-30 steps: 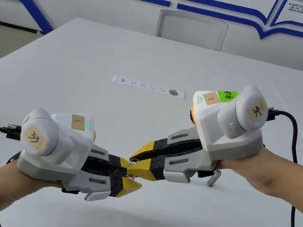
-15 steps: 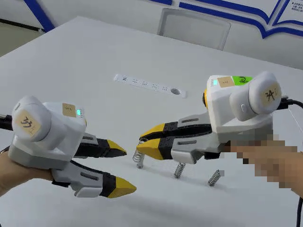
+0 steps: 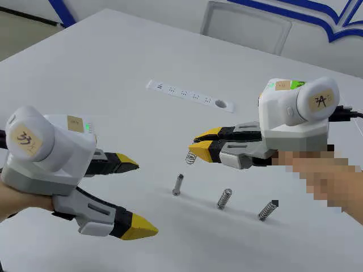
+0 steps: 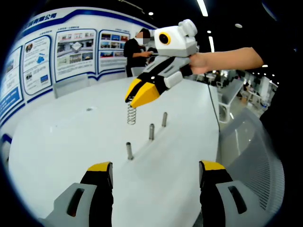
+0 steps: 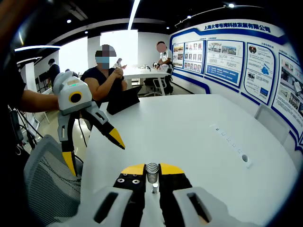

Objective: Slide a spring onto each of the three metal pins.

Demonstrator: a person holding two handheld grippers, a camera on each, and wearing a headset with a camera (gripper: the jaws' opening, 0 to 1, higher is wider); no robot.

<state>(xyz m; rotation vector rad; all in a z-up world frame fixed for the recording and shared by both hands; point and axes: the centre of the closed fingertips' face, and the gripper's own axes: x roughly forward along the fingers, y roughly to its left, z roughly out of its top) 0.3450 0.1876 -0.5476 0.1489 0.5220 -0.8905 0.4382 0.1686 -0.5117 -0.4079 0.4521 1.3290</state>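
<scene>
Right gripper view first: the fingers [image 5: 133,170] are clenched on a spring [image 5: 151,171], and I see the coil standing upright between the two yellow tips. From the head view, the right gripper [image 3: 197,148] pinches that spring by its top end. The long axis is close to vertical and the free end points down at the worktop [image 3: 113,73], lifted off it. The spring hangs near the bare pin [image 3: 177,185], a little beyond it and not touching. That pin stands upright at the left end of a row. The second pin [image 3: 224,198] and third pin [image 3: 266,210] each already wear a coil. My left gripper [image 3: 139,197] sits low to the left of the row, its fingers spread wide and holding nothing. Farther back on the worktop lies a white power strip [image 3: 190,96]
</scene>
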